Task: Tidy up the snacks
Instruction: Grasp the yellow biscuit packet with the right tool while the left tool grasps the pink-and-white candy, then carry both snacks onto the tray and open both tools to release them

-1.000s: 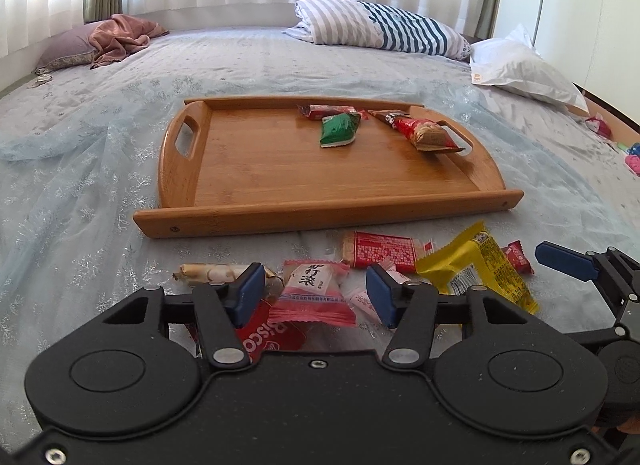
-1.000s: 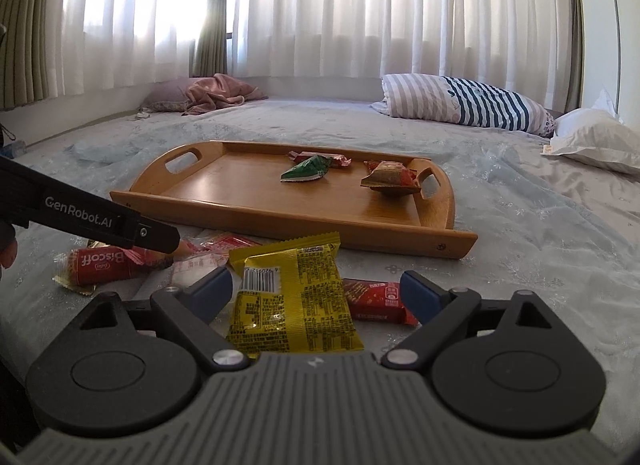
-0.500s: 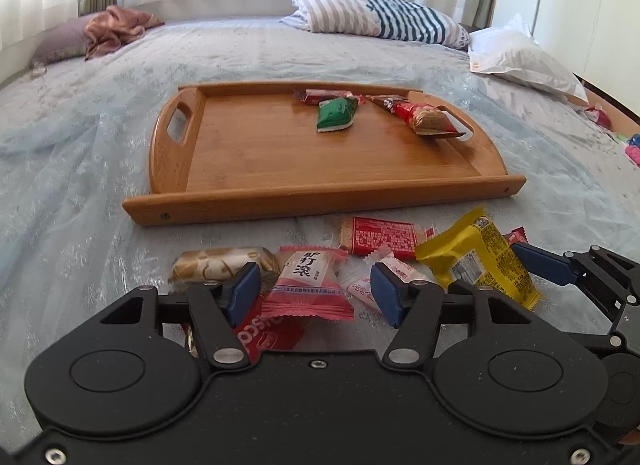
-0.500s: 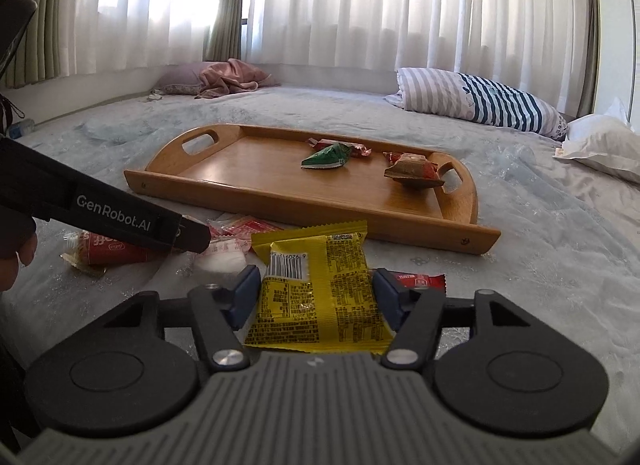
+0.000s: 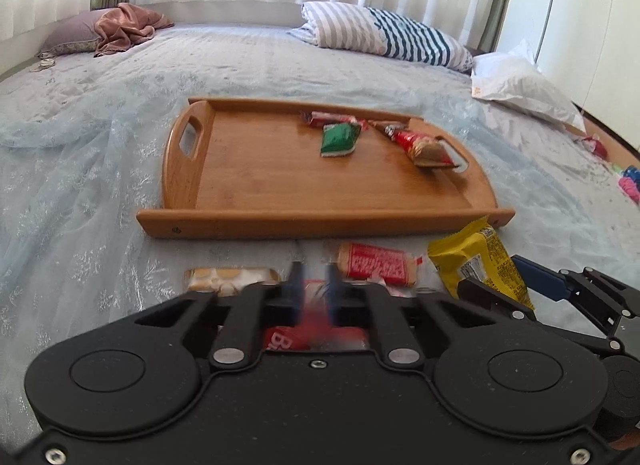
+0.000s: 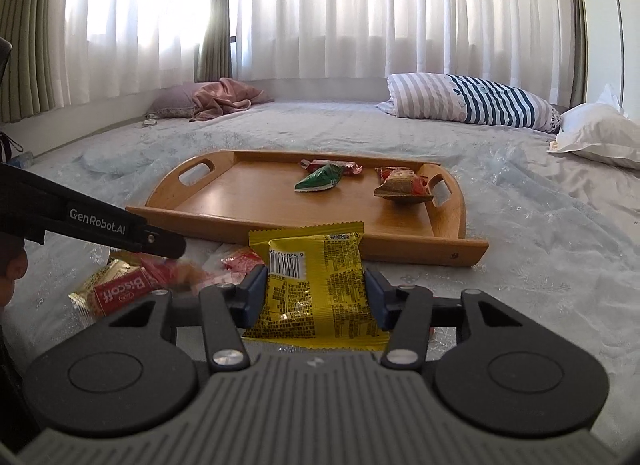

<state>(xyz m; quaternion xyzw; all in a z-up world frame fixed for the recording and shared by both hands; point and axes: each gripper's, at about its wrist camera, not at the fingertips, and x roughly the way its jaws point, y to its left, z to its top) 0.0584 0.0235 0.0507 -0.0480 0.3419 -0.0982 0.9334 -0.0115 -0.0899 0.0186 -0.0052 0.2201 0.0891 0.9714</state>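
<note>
Jaws closing on yellow packet; left pair apparently pinching pink wrapper.

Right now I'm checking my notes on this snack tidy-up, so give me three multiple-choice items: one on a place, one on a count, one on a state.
1. Where does the green packet lie?
A. in the wooden tray
B. on the striped pillow
C. on the bedspread in front of the tray

2. How many snacks lie in the tray?
A. one
B. three
C. six

3. What is between the right claw fingers?
A. nothing
B. a yellow packet
C. a red Biscoff packet

Key: 1 A, it lies on the tray floor; 2 B, two red wrappers and the green one; 3 B, the closing pads flank the yellow packet.
</note>
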